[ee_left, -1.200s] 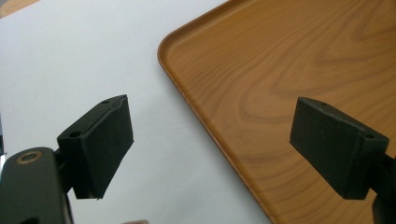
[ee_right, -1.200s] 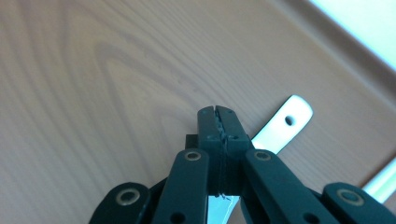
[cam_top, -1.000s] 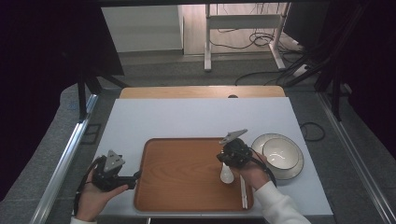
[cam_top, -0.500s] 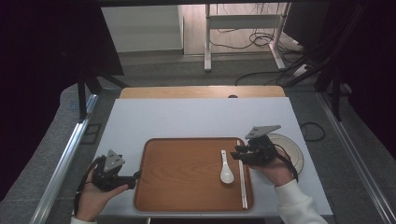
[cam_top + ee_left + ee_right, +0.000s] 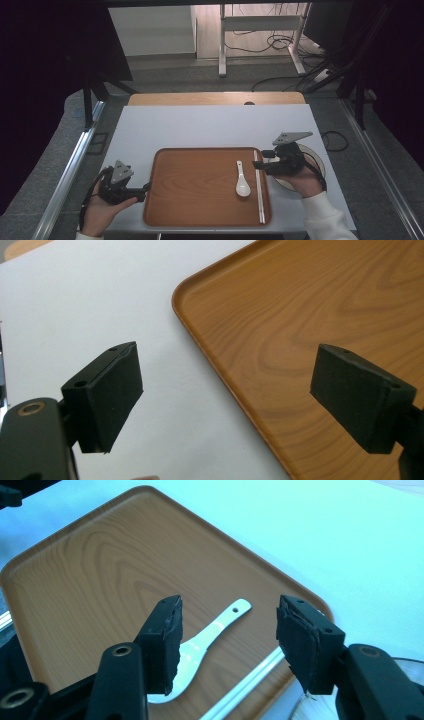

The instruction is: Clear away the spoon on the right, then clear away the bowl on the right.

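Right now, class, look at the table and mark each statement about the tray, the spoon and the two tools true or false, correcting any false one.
1. The white spoon lies on the wooden tray. True.
2. The right tool is clamped on the spoon. False: its jaws have just been opening, nothing is between them, and it sits beside the tray's right edge, over the plate.
3. The chopsticks lie along the tray's right side, next to the spoon. True.
4. The left tool holds the tray's edge. False: its jaws stand open at the tray's left edge, gripping nothing.
5. The plate sits on the tray. False: it rests on the white table, right of the tray.
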### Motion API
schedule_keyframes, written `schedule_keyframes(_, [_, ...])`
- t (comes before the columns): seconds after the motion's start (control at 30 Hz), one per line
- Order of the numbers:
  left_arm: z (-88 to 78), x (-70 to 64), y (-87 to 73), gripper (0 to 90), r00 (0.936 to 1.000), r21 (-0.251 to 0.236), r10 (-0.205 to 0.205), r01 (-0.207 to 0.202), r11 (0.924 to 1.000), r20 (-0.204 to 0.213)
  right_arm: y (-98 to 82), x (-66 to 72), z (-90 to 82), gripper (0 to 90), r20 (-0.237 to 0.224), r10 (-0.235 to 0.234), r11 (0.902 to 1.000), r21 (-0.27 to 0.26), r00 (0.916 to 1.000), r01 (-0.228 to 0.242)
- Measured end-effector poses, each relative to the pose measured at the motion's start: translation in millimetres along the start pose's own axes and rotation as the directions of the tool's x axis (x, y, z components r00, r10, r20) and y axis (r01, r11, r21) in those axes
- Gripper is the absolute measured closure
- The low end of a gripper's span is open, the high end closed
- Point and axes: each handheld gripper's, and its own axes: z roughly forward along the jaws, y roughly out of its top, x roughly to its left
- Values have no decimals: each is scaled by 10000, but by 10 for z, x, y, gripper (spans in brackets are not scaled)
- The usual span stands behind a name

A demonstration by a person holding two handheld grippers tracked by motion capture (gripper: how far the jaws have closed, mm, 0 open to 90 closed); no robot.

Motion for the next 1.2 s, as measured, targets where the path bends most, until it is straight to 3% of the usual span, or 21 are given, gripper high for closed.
schedule_keyframes(0.53, [-52,0,-10,130,9999,-120,-99,98,9999,-78,-63,-286,-266,413,553,665,9974,-304,9963,-649])
schedule_keyframes(0.9, [-39,3,1,130,9999,-35,-47,46,10000,-120,-150,-524,-401,413,1132,1086,9940,-230,9876,-1067])
schedule_keyframes(1.03, [-31,-6,7,129,10000,-10,34,-34,10000,-66,-211,-627,-475,413,1650,1321,9912,-126,9774,-1318])
schedule_keyframes(1.2, [-18,-22,23,129,10000,-53,35,-35,10000,-21,-286,-765,-568,413,2597,1551,9862,155,9531,-1648])
